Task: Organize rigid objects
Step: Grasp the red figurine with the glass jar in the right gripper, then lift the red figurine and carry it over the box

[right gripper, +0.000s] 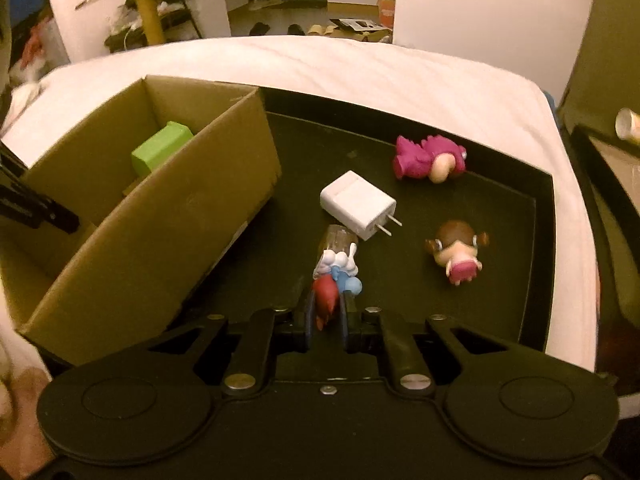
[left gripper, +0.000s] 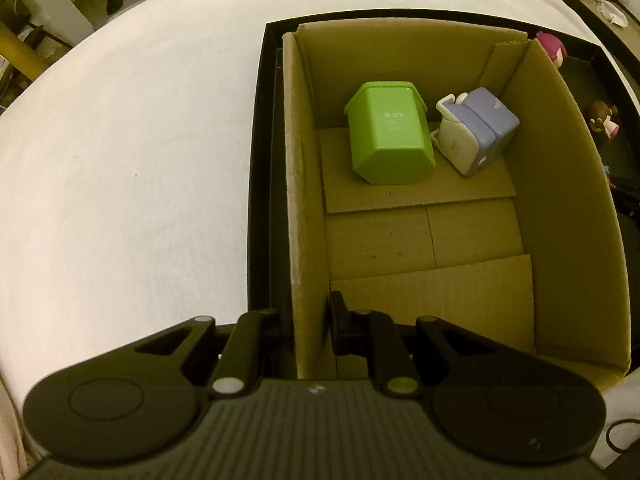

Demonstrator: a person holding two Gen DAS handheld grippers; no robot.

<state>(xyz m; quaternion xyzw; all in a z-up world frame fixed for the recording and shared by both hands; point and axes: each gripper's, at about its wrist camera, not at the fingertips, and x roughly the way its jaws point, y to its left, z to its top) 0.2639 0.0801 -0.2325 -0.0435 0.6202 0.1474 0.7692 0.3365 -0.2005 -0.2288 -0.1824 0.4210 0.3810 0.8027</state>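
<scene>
**Two things in the box, four still outside it**

The right hand-held gripper (right gripper: 326,320) is clamped on a small figurine (right gripper: 338,276) with red, blue and white parts. It is over the black tray (right gripper: 544,200), beside the box (right gripper: 168,232), so this piece seems to be the one now on its way into the box.

Inside the box lie two things: one green bin (left gripper: 384,136) on its side and, just beside it, one purple-white toy (left gripper: 476,132).

On the tray three things are still loose: one white charger (right gripper: 356,204), one pink figure (right gripper: 428,158) and one brown-haired figure (right gripper: 458,254). A clear piece at the far end of the held figurine may be its stand; this is hard to tell.

By this count the task is about one third done, with the held figurine and three more to go.

The left hand-held gripper (left gripper: 308,324) is closed on the near wall of the box, one finger inside and one outside, probably to steady it.

The tray lies on a white bed (left gripper: 120,160).
</scene>
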